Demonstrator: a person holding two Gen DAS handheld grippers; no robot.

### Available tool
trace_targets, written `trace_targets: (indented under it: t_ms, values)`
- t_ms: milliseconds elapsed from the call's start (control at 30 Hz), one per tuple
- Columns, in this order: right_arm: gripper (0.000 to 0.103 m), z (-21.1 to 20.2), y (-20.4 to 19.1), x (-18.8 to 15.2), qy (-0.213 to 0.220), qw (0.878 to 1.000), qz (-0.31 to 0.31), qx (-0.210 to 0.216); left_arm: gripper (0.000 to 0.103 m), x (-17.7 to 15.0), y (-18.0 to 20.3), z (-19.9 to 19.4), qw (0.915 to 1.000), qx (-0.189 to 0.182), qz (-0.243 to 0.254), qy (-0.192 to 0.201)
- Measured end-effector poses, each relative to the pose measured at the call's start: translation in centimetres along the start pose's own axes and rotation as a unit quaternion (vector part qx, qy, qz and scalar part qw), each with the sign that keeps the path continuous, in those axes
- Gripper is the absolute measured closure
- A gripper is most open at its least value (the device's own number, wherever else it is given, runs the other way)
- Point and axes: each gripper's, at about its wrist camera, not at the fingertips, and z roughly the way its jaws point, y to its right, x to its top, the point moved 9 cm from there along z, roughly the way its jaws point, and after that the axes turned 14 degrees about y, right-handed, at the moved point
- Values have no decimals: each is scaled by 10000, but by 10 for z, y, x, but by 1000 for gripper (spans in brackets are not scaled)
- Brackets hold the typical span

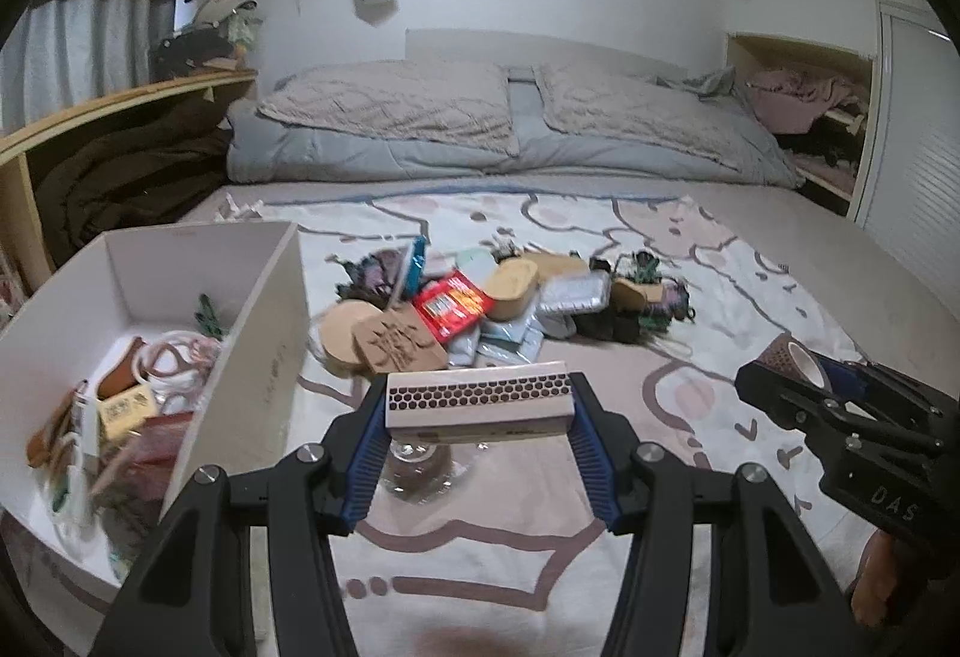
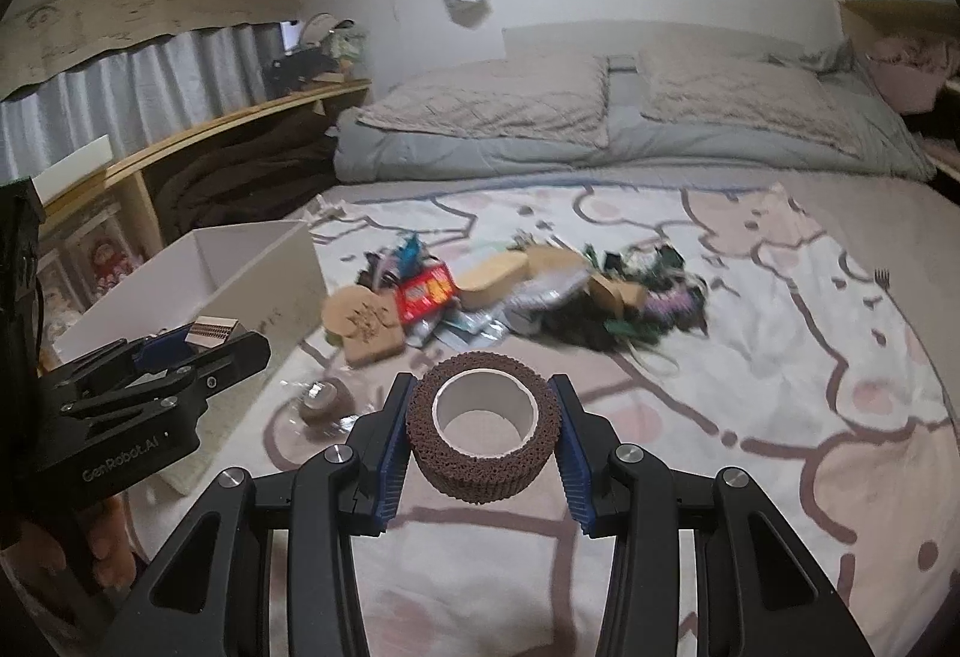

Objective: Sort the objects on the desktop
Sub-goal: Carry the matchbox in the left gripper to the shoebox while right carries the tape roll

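Note:
My left gripper [image 1: 478, 405] is shut on a white matchbox [image 1: 478, 399] with a brown honeycomb striking strip, held crosswise above the bedspread. My right gripper [image 2: 480, 435] is shut on a roll of brown textured tape [image 2: 480, 432] with a white core. The left wrist view also shows that tape roll [image 1: 792, 357] and the right gripper [image 1: 798, 378] at the right edge. From the right wrist camera, the left gripper [image 2: 204, 339] appears at the left with the matchbox [image 2: 210, 330] in it. An open white box [image 1: 198, 261] stands left of the left gripper.
A pile of small objects [image 1: 498, 297] lies mid-bed: a red packet [image 1: 451, 304], wooden pieces, foil packs, dark clips. A clear-wrapped brown roll [image 2: 321, 405] lies on the patterned bedspread [image 2: 780, 357]. The white box [image 2: 240, 261] holds several items. Pillows and a wooden shelf [image 1: 120, 99] stand behind.

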Motion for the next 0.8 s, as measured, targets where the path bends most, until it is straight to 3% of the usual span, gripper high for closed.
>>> trace_targets:
  t_ms: [800]
  values:
    - [59,19,-116,43,265,9956,-587,687,47,39,-115,-55,9957,747,-36,553]
